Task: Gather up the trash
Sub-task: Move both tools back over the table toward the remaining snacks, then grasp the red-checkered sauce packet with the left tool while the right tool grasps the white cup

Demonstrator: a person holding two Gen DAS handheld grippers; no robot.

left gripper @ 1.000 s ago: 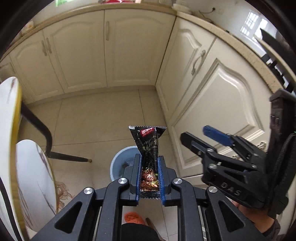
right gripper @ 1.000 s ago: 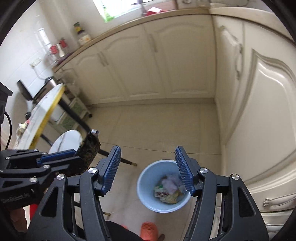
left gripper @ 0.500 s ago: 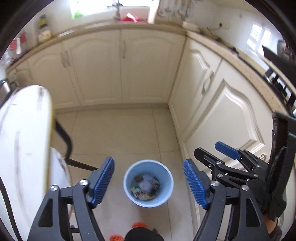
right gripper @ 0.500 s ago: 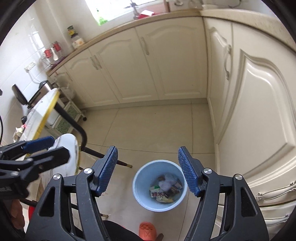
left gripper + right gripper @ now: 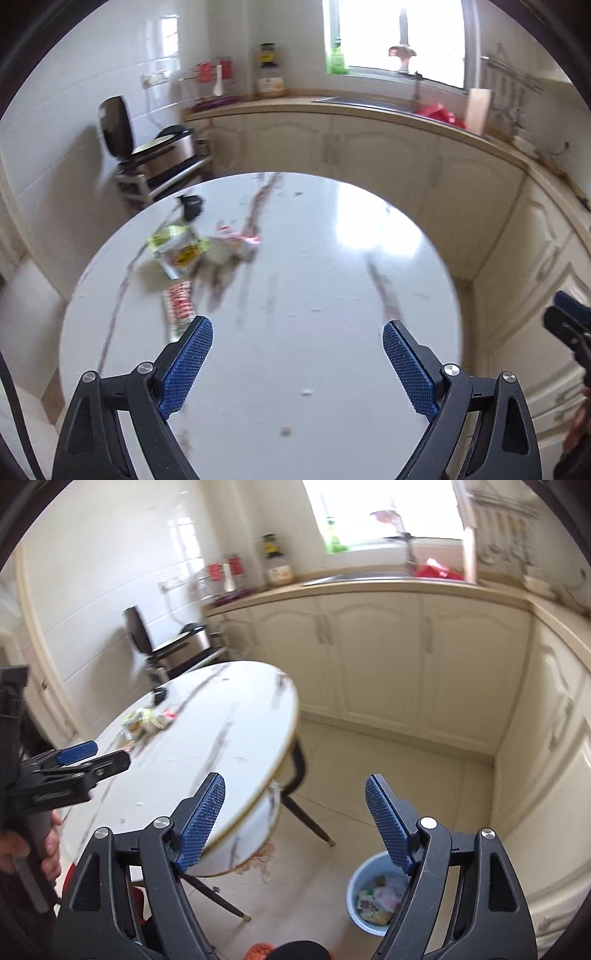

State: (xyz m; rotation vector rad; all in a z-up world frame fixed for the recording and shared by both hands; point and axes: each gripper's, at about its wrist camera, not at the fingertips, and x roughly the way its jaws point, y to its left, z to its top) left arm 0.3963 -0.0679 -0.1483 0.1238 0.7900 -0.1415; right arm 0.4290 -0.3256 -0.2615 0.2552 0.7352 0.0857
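Both grippers empty over the kitchen

Left gripper and right gripper jaws spreading wider, nothing between; wrappers lie at ten o'clock on the bench; bin at five o'clock.

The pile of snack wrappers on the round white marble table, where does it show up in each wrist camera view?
Left wrist view: the pile of snack wrappers lies left of centre on the round white marble table, beyond the open left gripper.
Right wrist view: small, at middle left, on the table's far side.
Shared landmark: the small black object just behind the pile.
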